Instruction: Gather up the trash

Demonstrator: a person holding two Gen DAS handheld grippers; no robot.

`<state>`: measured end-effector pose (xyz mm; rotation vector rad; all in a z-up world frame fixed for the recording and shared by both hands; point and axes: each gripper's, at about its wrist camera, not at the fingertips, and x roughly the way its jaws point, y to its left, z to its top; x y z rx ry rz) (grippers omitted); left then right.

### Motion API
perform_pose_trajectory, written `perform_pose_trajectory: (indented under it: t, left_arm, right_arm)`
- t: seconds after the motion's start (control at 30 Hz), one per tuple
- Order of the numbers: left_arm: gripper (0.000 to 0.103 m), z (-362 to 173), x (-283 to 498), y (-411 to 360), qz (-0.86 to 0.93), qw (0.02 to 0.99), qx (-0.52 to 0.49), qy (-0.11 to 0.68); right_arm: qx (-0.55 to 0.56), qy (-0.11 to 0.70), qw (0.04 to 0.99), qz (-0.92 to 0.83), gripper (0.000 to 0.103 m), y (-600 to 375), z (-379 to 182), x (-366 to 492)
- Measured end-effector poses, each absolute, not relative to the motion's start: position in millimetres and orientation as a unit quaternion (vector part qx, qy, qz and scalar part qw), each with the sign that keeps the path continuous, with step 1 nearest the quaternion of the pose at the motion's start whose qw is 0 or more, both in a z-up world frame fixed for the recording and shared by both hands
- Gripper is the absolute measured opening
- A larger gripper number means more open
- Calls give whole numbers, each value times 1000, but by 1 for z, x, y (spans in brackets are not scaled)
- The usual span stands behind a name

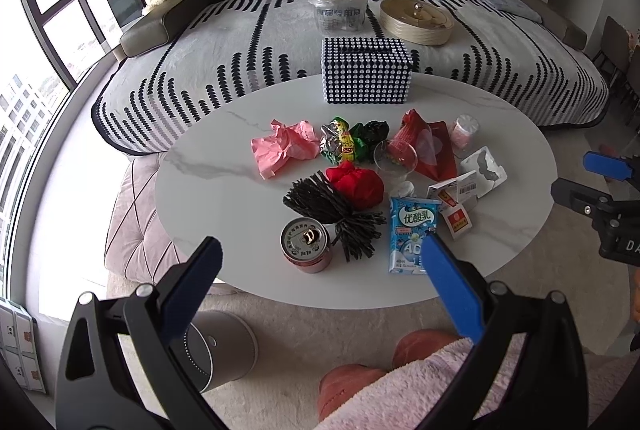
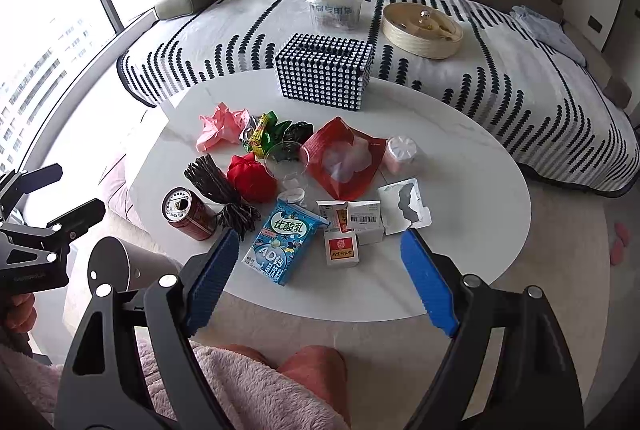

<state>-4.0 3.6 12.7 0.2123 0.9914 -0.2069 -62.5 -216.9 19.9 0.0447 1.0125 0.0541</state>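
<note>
- Trash covers the white table [image 1: 224, 197] ahead of both sets of fingers, nothing collected yet by our reading.
- Our left gripper [image 1: 322, 254] hangs wide and empty; the drink can [image 1: 306, 245] stands just beyond its left fingertip, the blue milk carton [image 1: 412, 234] at its right.
- Past both lie black straws [image 1: 332, 209], pink paper [image 1: 280, 147] and a red pouch [image 1: 428, 145].
- Our right gripper [image 2: 320, 250] is likewise spread and empty, the small boxes [image 2: 352, 226] and torn white wrapper [image 2: 404, 205] just ahead between its fingers.
- We judge the first pick is pending: advance, straddle the can or carton, close. The bin [image 2: 120, 262] waits below left.
</note>
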Motion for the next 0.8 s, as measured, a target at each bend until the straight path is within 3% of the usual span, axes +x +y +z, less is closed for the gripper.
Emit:
perform_pose_trajectory:
  t: [0.8]
  left_arm:
    - [99, 19, -13, 8, -104, 872, 96, 469]
  right_arm:
    - [24, 480, 877, 26, 80, -217, 30, -67]
